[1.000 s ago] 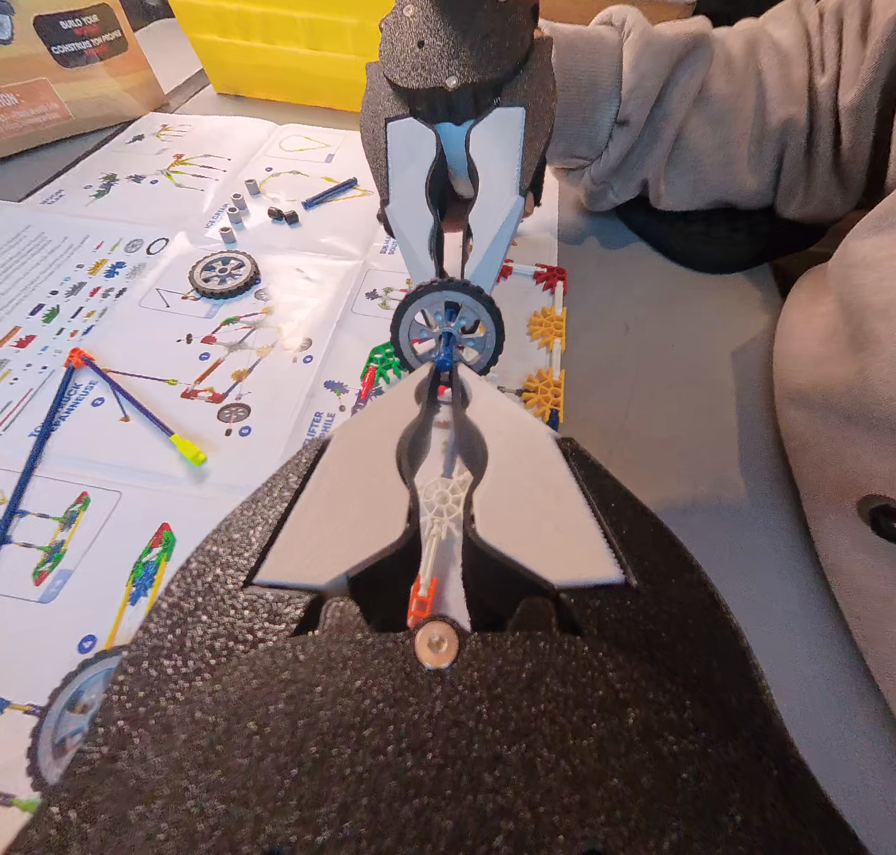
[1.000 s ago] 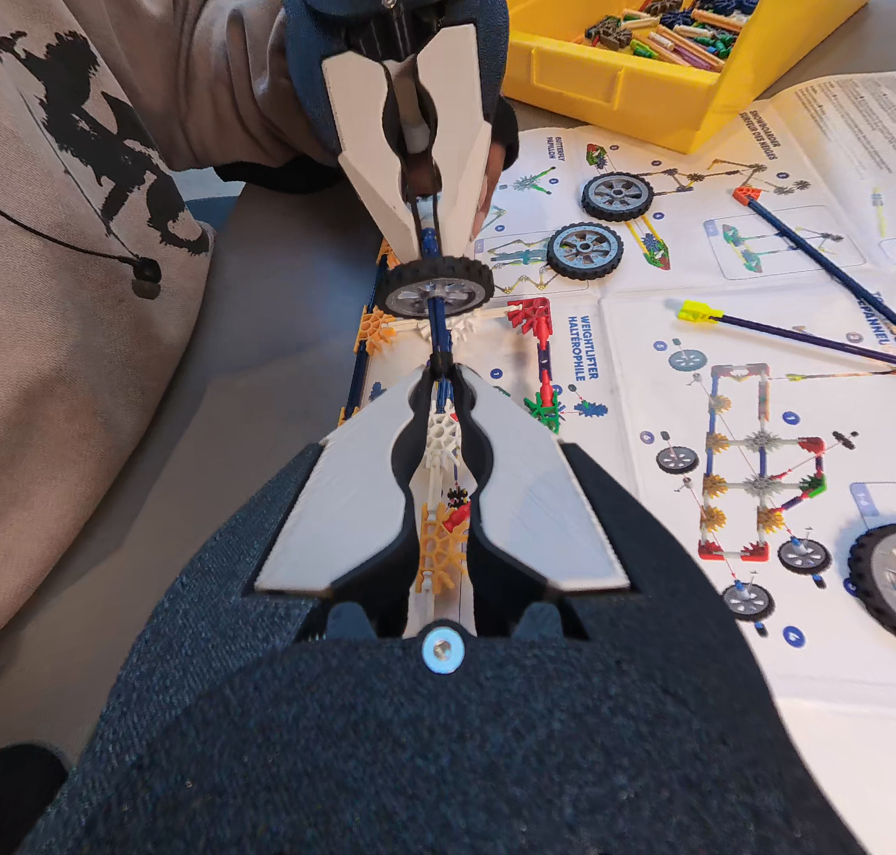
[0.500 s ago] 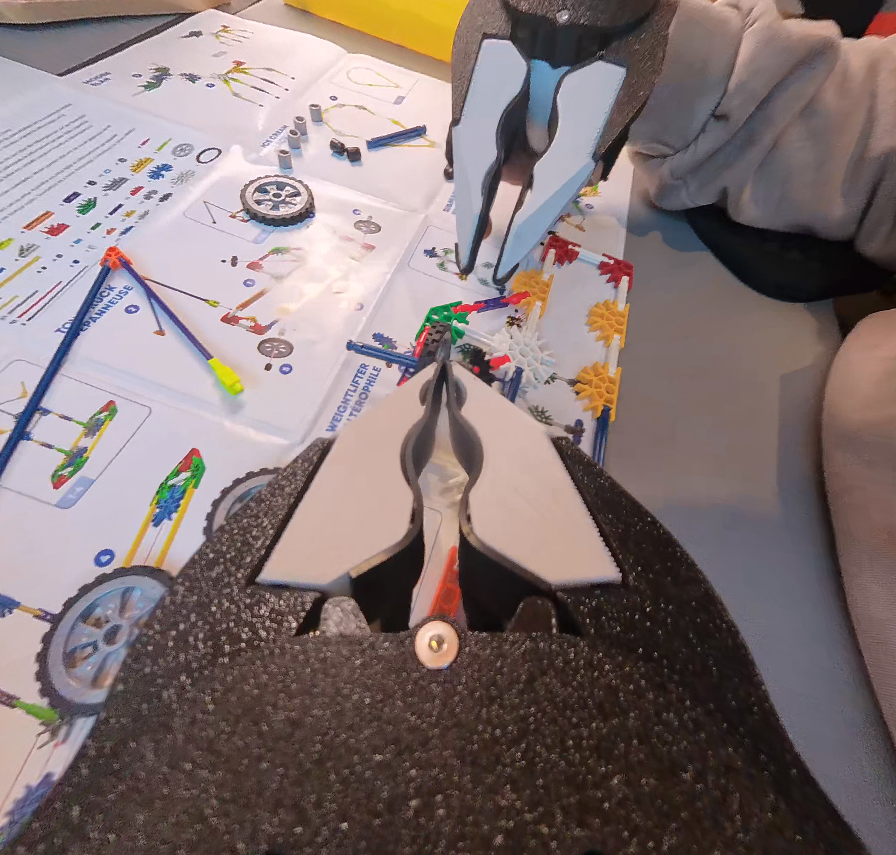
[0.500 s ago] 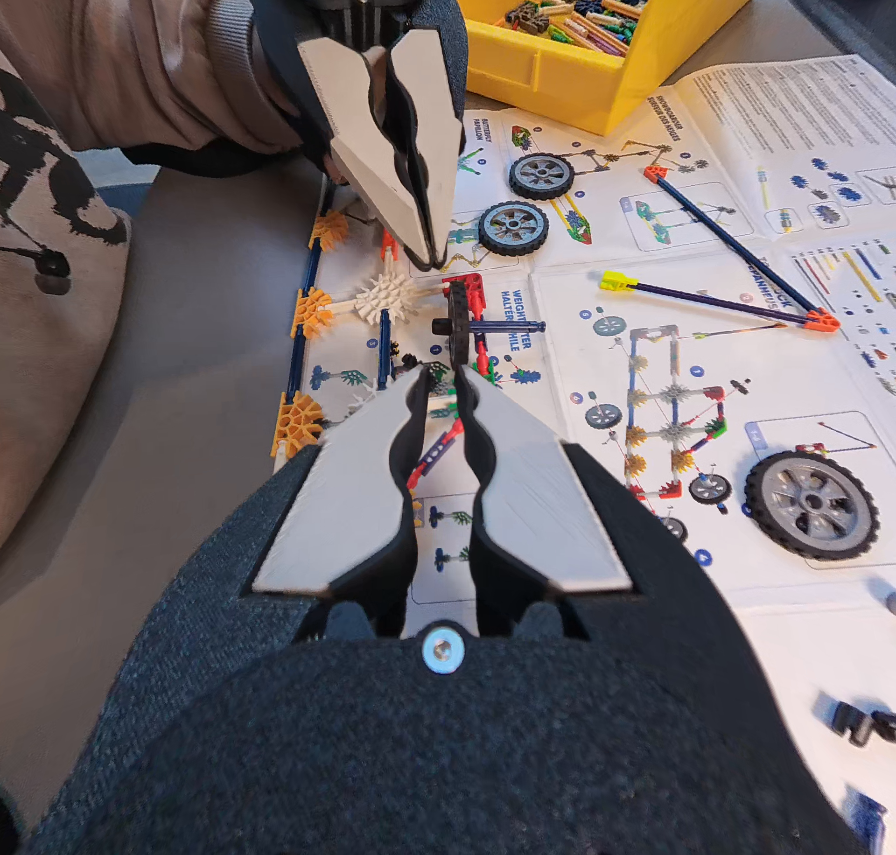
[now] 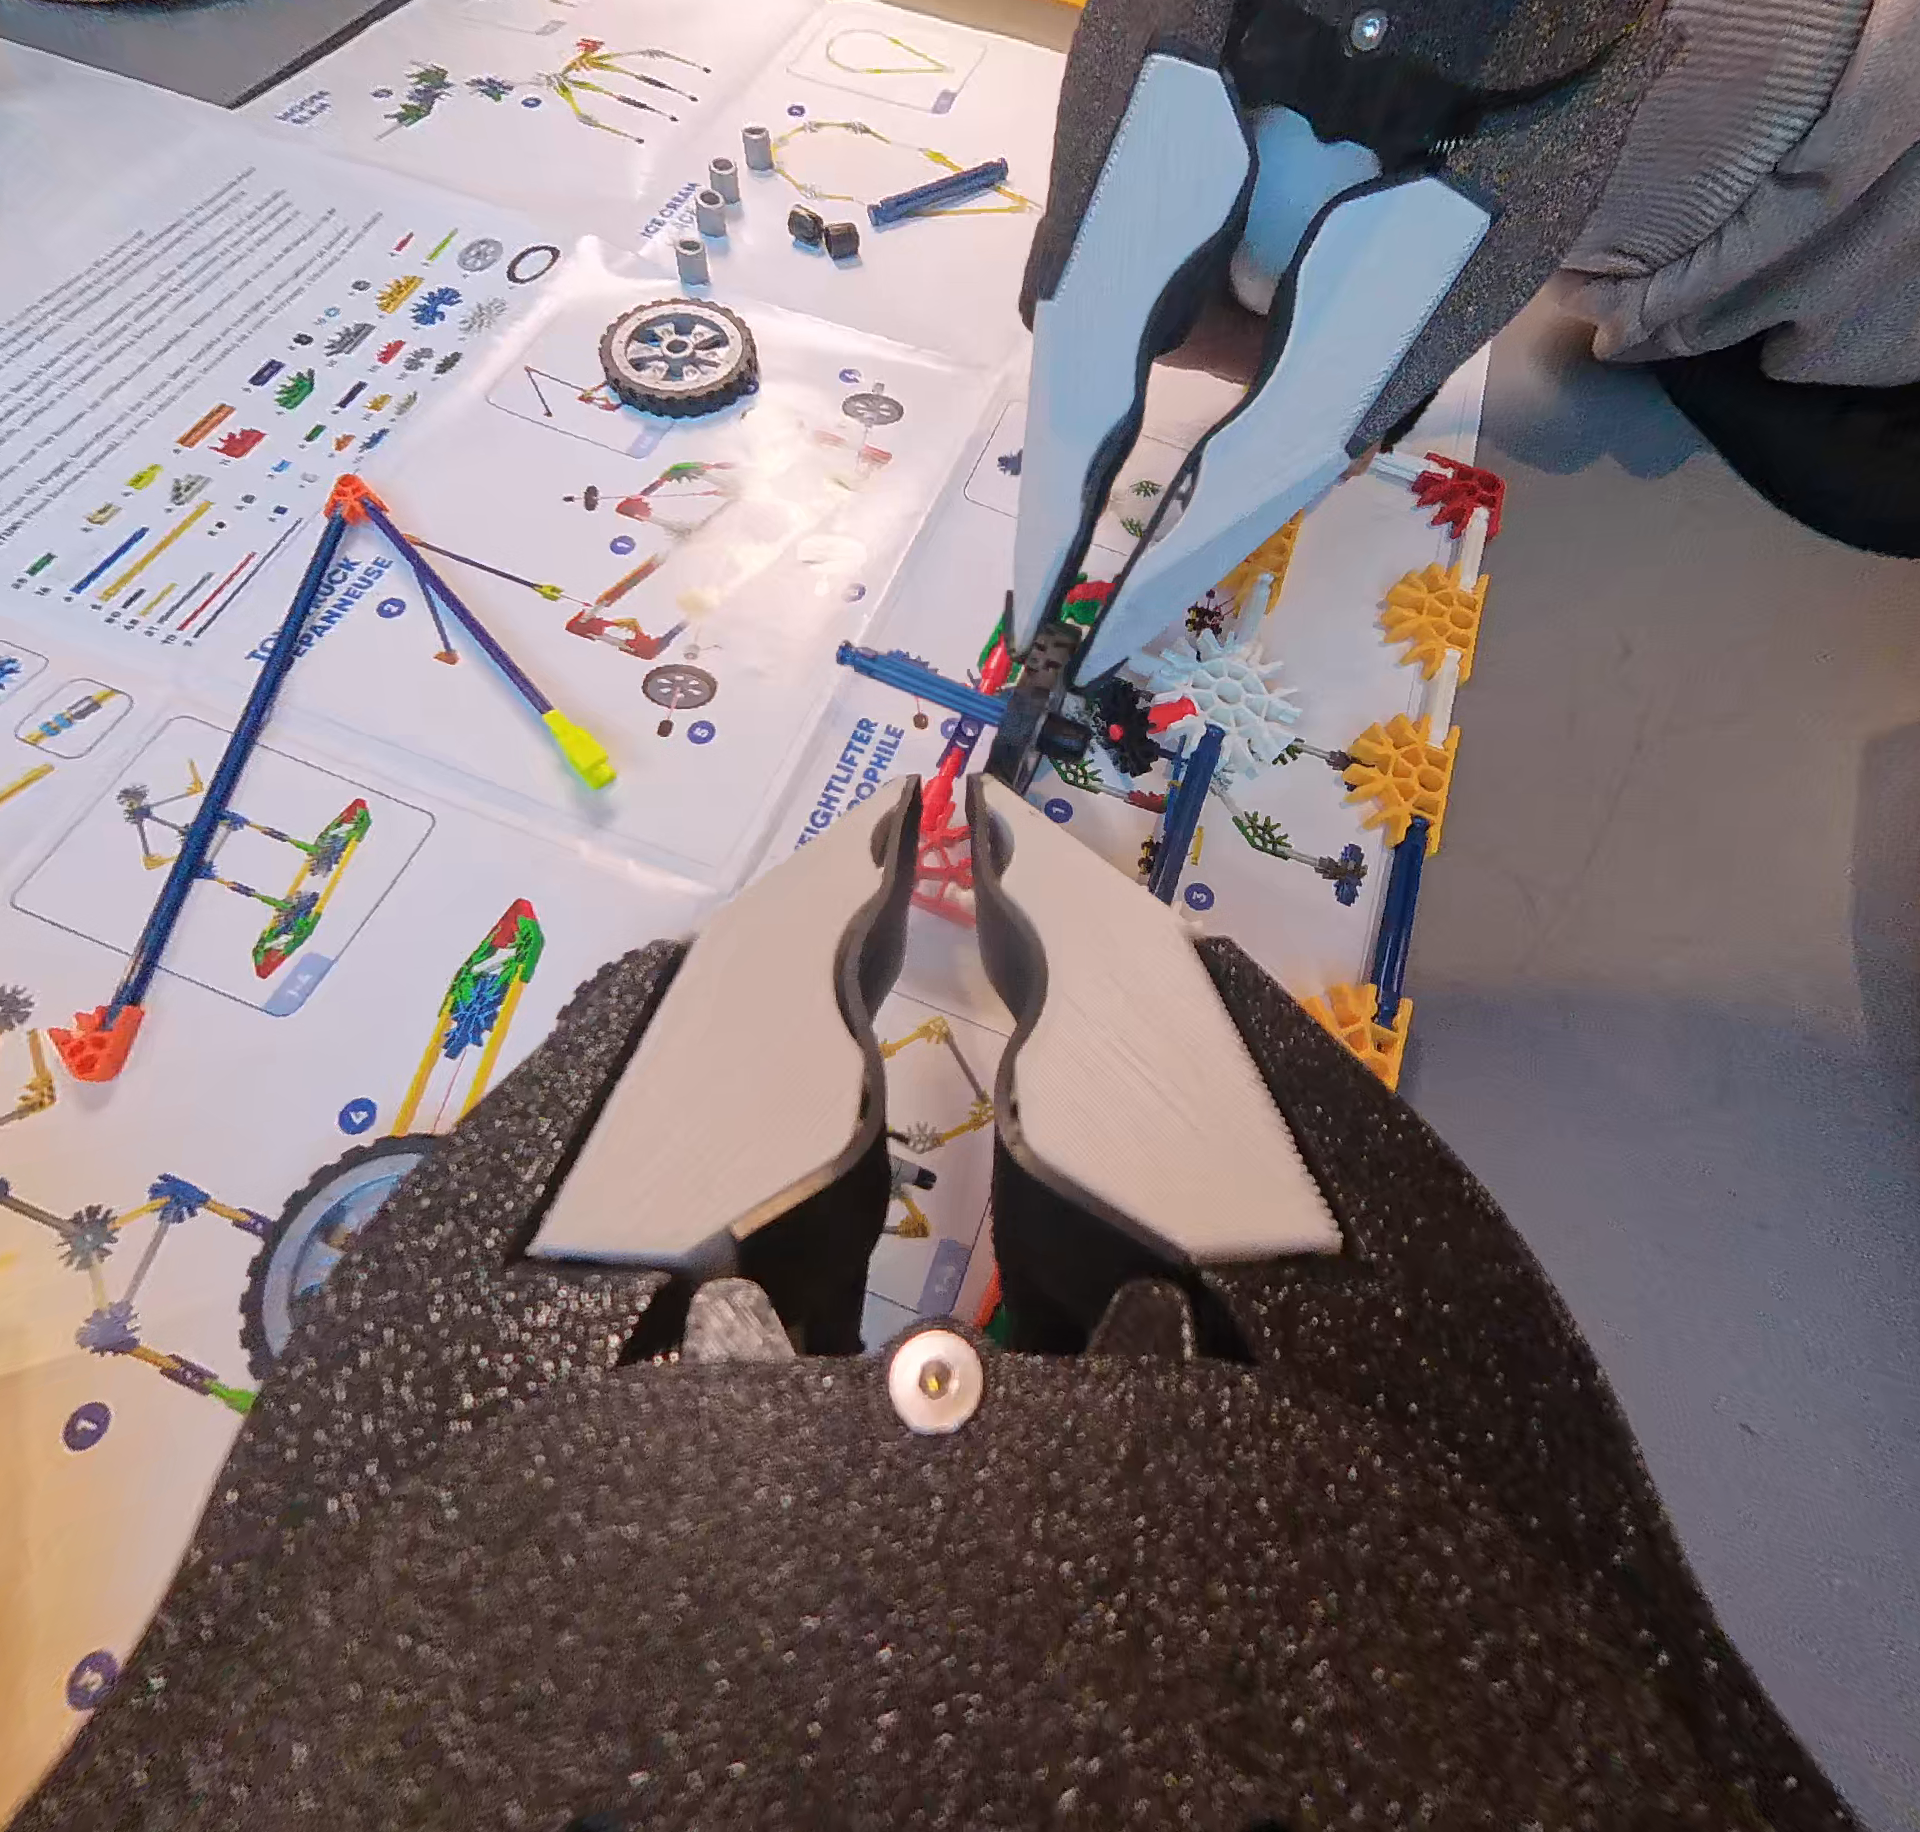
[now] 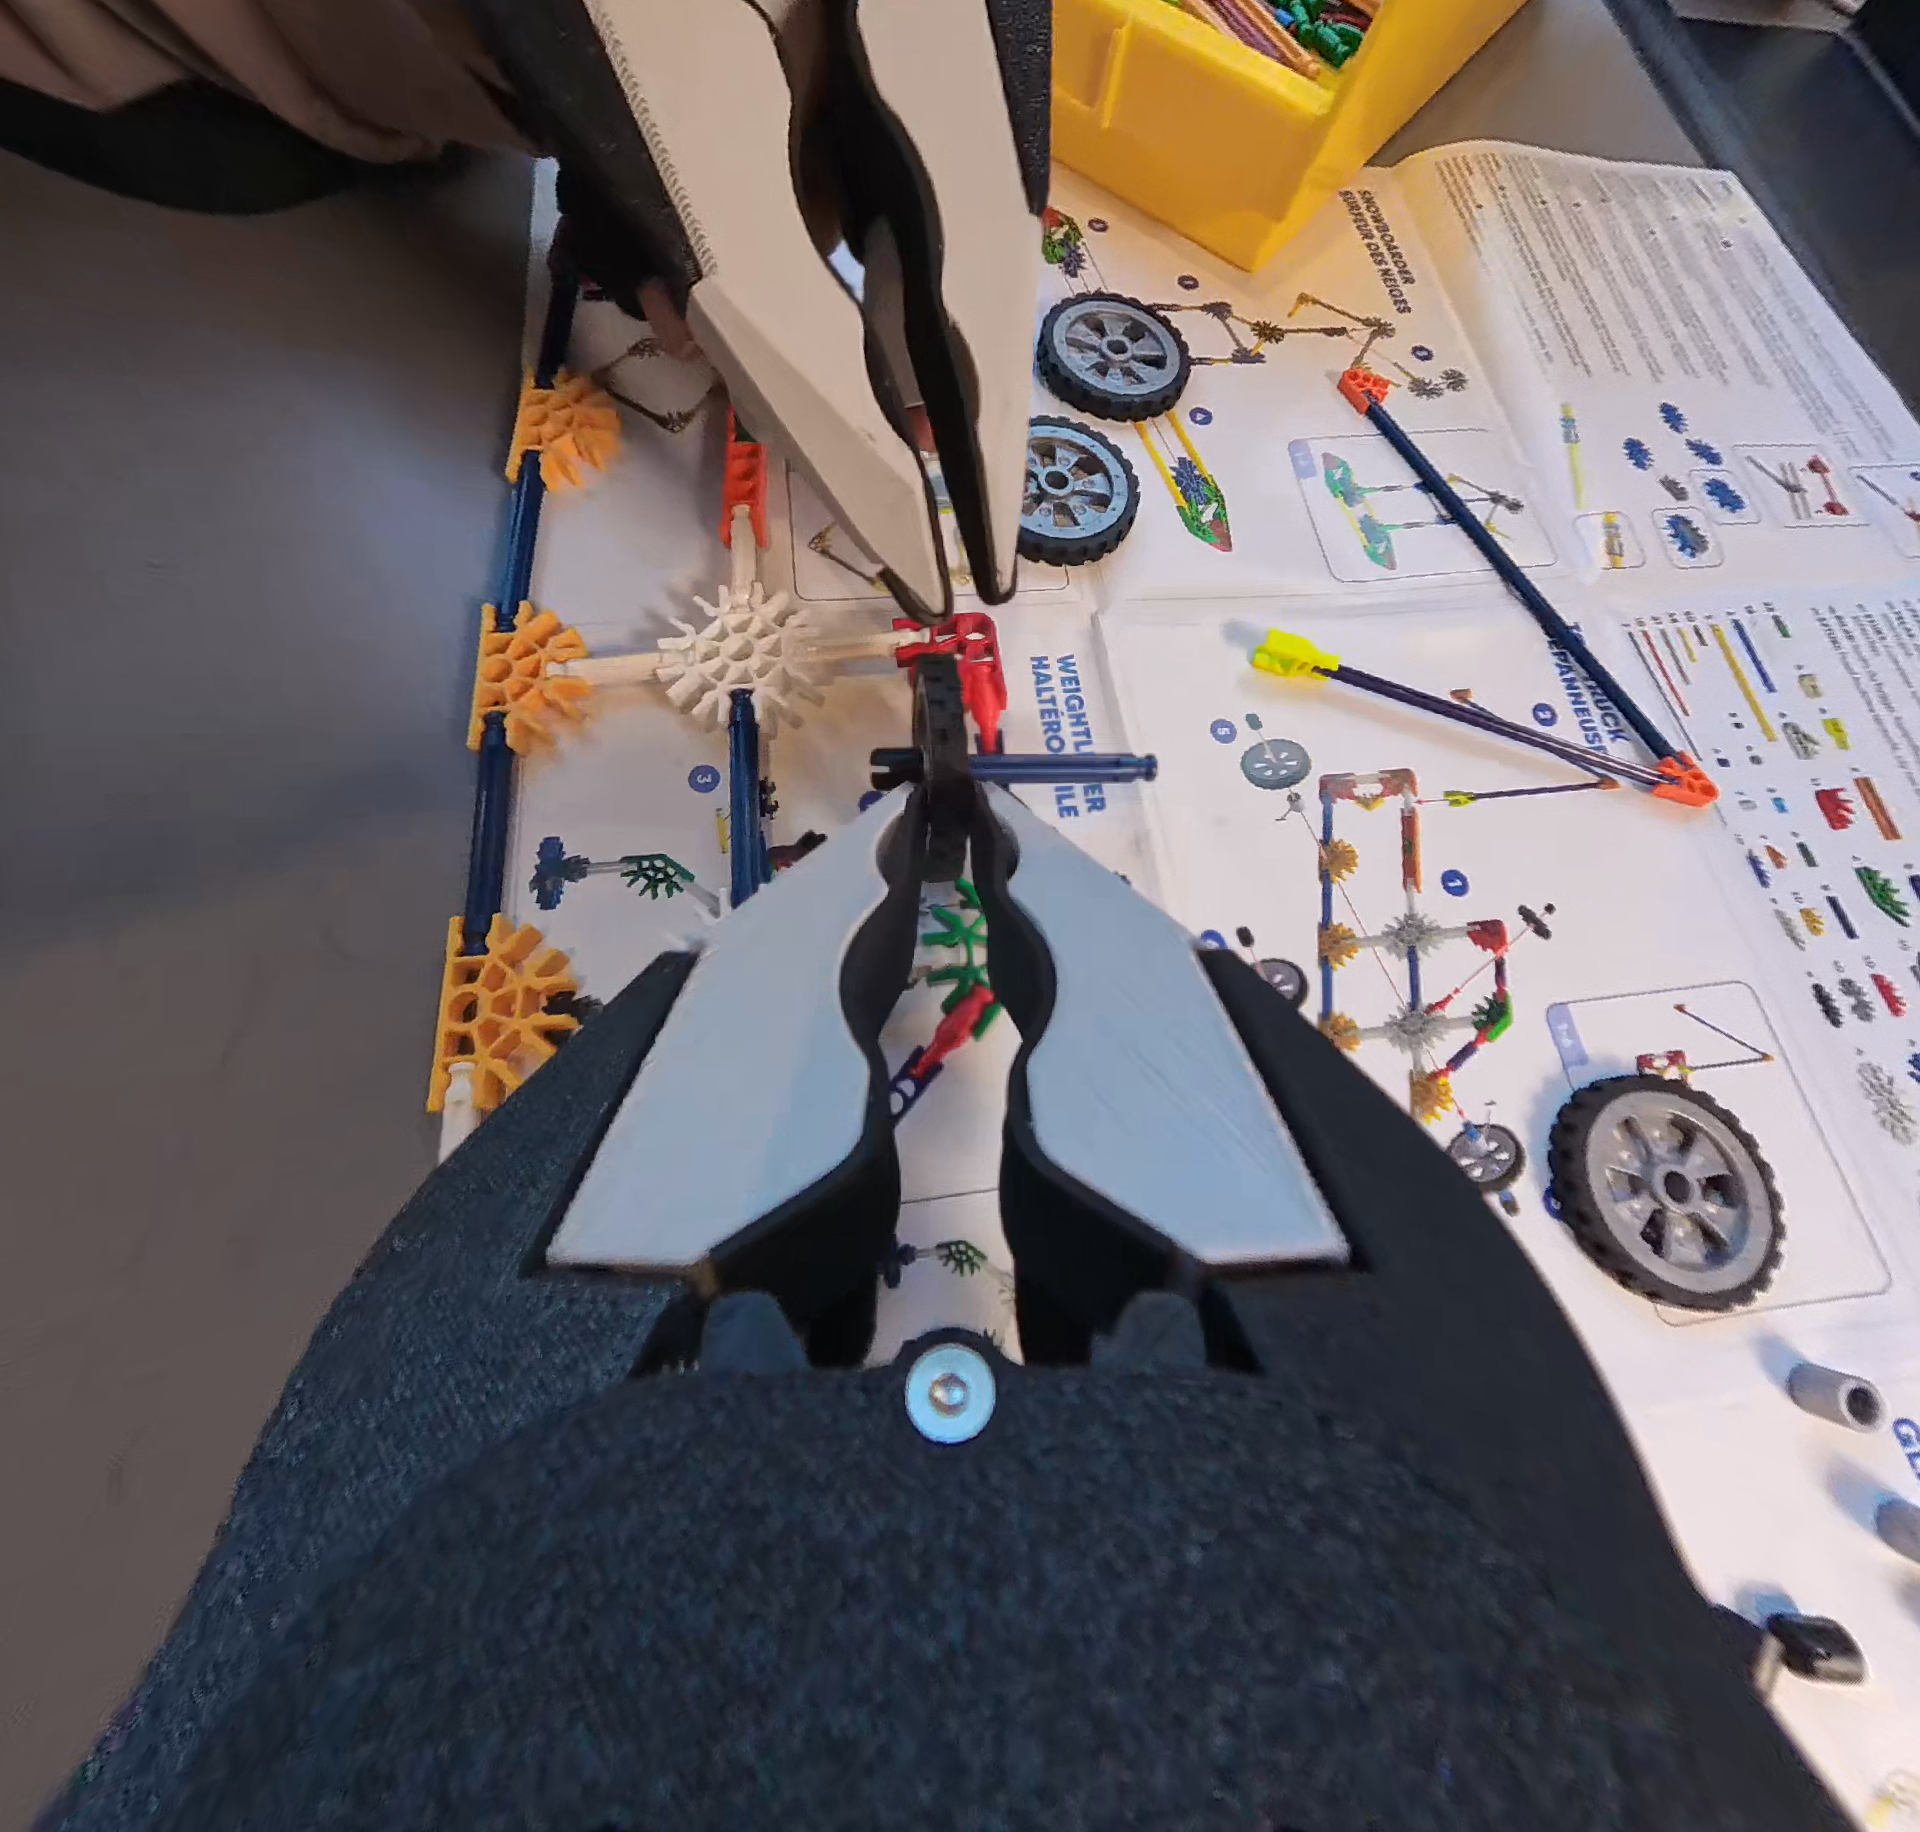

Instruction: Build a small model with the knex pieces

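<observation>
The right hand-held gripper [image 6: 945, 811] was clenched on the black wheel [image 6: 940, 743], pinching its tyre edge-on between the fingertips. A dark blue rod [image 6: 1060, 766] ran through the wheel's hub, sticking out toward 3 o'clock in the right wrist view and toward 9 o'clock in the left wrist view. The wheel stood upright, just beside the red connector [image 6: 971, 655] of the flat rod-and-connector frame [image 6: 499, 676] lying on the instruction sheet [image 6: 1351, 702].

The left hand-held gripper [image 5: 943, 795] hung just short of that same wheel [image 5: 1029, 702], its jaws parted by a narrow gap and grasping nothing (a red connector [image 5: 940, 852] showed through the gap below). In the right wrist view it came down from 12 o'clock, tips [image 6: 961, 587] just above the red connector.

The frame's white snowflake connector [image 6: 740, 652] sat at 10 o'clock from the wheel, orange connectors along the frame's outer edge beyond it. Two loose wheels [image 6: 1112, 357] lay on the sheet at 1 o'clock, another wheel [image 6: 1668, 1188] at 4 o'clock. A blue rod pair with a yellow tip [image 6: 1288, 655] and orange corner [image 6: 1683, 780] lay at 3 o'clock. The yellow bin [image 6: 1195, 120] of parts stood at 1 o'clock on the grey worktop [image 6: 229, 639].
</observation>
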{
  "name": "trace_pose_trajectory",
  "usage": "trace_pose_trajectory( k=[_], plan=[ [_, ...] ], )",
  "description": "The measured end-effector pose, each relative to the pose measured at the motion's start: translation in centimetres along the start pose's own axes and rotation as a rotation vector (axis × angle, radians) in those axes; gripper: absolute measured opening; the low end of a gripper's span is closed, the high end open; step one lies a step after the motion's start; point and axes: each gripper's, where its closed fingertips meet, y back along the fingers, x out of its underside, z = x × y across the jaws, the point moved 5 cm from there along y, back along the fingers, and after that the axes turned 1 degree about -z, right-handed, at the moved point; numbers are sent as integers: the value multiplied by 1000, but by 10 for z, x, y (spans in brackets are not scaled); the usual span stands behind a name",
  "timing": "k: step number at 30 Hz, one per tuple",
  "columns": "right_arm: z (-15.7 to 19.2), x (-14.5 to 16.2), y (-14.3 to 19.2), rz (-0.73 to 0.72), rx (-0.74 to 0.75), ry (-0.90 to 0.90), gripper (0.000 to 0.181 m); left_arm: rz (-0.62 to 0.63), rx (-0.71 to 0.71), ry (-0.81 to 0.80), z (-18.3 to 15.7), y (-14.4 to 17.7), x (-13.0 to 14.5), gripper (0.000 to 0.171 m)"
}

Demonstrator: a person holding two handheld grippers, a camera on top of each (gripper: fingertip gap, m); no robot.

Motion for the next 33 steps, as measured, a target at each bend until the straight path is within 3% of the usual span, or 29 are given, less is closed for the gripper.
trace_pose_trajectory(
  k=[11,17,21,24,28,33],
  plan=[
    [22,4,9,57,-47,290,9,-5,-12,13,2,2,-2,7],
    [28,4,19,40,-147,215,17,-21,68,40,-11,0,-6,12],
    [19,0,45,-41,-203,80,18,-15,96,37,-17,-1,-6,13],
    [-29,8,77,-86,15,-40,17,-8,94,25,-18,-2,-6,12],
    [-107,55,110,-23,428,-226,17,-3,94,21,-18,-1,-6,12],
    [-147,98,112,109,587,-347,18,4,78,5,-14,4,-7,13]
  ],
)
